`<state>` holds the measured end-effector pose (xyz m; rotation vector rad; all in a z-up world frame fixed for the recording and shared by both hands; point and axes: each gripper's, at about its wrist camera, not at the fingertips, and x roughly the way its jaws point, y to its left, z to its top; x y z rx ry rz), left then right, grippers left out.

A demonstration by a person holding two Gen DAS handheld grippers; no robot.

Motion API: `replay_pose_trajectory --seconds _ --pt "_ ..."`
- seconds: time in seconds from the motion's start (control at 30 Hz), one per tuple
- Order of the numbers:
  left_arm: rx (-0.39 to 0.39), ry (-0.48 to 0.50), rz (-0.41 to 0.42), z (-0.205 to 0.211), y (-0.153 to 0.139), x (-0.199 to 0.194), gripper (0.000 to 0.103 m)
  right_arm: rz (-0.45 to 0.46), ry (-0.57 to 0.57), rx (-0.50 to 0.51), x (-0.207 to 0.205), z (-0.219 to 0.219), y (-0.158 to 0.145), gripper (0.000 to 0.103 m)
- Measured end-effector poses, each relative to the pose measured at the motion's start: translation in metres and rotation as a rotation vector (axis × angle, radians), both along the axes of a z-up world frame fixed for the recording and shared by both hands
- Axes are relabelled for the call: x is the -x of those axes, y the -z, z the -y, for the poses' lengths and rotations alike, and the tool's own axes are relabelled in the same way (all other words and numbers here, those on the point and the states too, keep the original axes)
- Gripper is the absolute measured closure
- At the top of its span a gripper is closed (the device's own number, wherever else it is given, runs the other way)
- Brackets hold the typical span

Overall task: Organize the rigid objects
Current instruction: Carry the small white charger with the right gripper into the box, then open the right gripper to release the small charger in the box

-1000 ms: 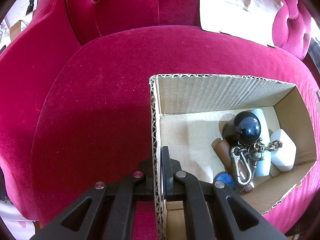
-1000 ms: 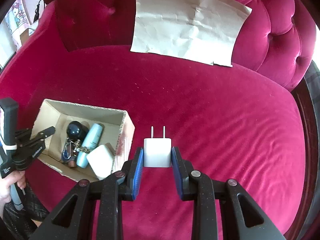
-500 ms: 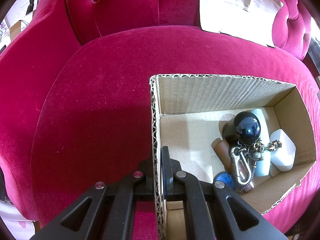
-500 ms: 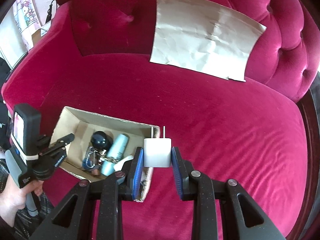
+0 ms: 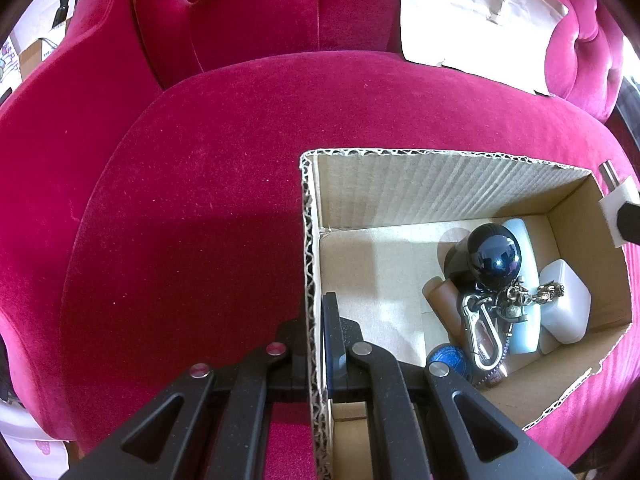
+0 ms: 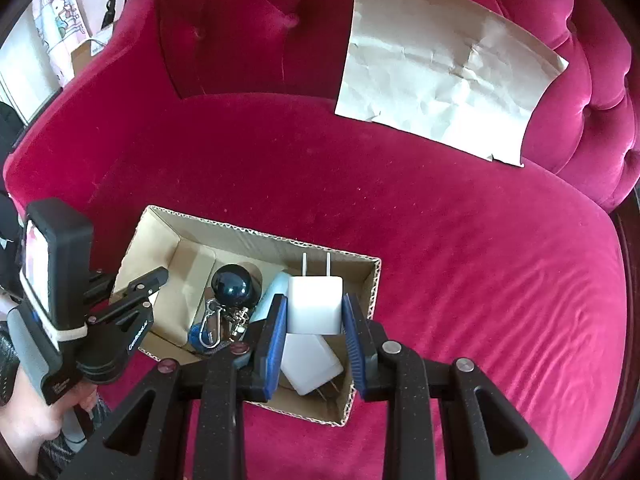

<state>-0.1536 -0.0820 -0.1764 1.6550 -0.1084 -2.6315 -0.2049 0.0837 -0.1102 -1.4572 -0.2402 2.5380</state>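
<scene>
An open cardboard box (image 5: 440,192) (image 6: 240,236) sits on the red velvet sofa seat. Inside lie a dark blue ball (image 5: 494,256) (image 6: 231,285), a carabiner keychain (image 5: 482,332) (image 6: 210,326), a pale blue tube (image 5: 520,332) and a white case (image 5: 564,304) (image 6: 310,364). My left gripper (image 5: 314,332) is shut on the box's left wall; it shows in the right wrist view (image 6: 148,280). My right gripper (image 6: 315,316) is shut on a white plug charger (image 6: 315,308), held above the box's right end, prongs pointing away. The charger shows at the left wrist view's right edge (image 5: 618,204).
A creased sheet of brown paper (image 6: 448,64) (image 5: 476,12) leans against the tufted backrest. The sofa armrest (image 5: 60,120) rises at the left. A small carton and cables (image 6: 86,46) stand beyond the sofa at far left.
My right gripper has carried the charger left, from beside the box to over its right end. The charger has come into the left wrist view. The left gripper has held still.
</scene>
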Motion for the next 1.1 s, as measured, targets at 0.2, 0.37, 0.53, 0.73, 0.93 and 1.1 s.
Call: replay_pose_trajectory --seconds 0.2,0.37,0.53,0.73,0.93,1.1 --pt "-0.001 0.000 0.000 0.000 0.000 0.000 0.099 0.013 0.017 -0.001 0.006 0.005 0.012 0.074" --pt "0.000 0.001 0.000 0.000 -0.001 -0.002 0.099 0.024 0.027 0.002 0.009 0.008 0.023 0.074" --pt "-0.001 0.001 0.001 0.000 -0.001 -0.001 0.099 0.035 0.042 -0.001 0.013 0.011 0.036 0.074" --pt "0.000 0.001 0.000 -0.001 -0.002 -0.003 0.099 0.037 0.060 0.001 0.017 0.013 0.043 0.075" --pt "0.000 0.001 0.000 -0.001 -0.003 -0.004 0.099 0.033 0.057 -0.002 0.018 0.015 0.043 0.075" --pt "0.001 0.001 0.000 -0.003 -0.004 -0.005 0.099 0.030 0.058 -0.003 0.017 0.014 0.042 0.075"
